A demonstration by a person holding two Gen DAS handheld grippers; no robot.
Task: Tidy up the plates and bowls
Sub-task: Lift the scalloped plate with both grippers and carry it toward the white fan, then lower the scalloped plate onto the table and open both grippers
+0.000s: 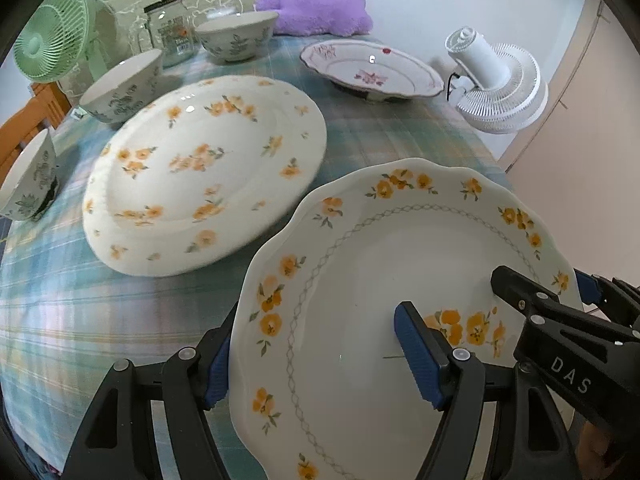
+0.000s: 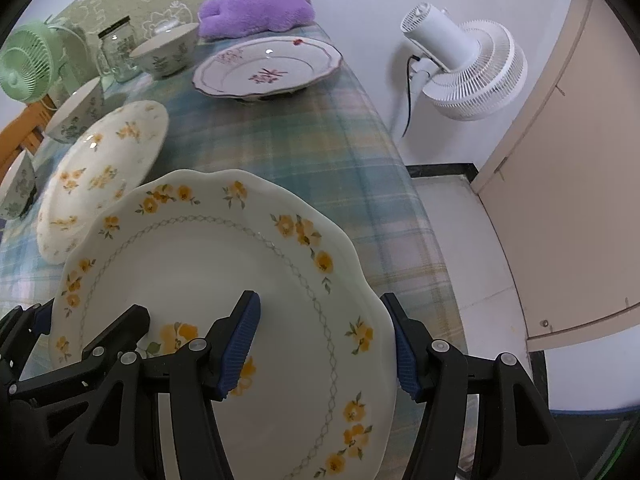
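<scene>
A scalloped white plate with yellow flowers (image 1: 360, 264) (image 2: 208, 256) is held above the near end of the table. My left gripper (image 1: 316, 356) is shut on its left rim; my right gripper (image 2: 324, 344) is shut on its right rim. Each gripper has one blue pad on top of the plate and one below the rim. A larger round plate with yellow flowers (image 1: 208, 172) (image 2: 100, 172) lies on the tablecloth beyond it. A pink-flowered plate (image 1: 372, 70) (image 2: 268, 68) lies further back. Three green-patterned bowls (image 1: 236, 36) (image 1: 124, 88) (image 1: 28, 180) stand at the left and back.
A plaid tablecloth (image 1: 396, 132) covers the table. A glass jar (image 1: 170, 28), a green fan (image 1: 52, 48) and a purple plush (image 1: 316, 10) stand at the far end. A white fan (image 2: 464, 64) stands off the table's right side beside a beige door (image 2: 580, 160).
</scene>
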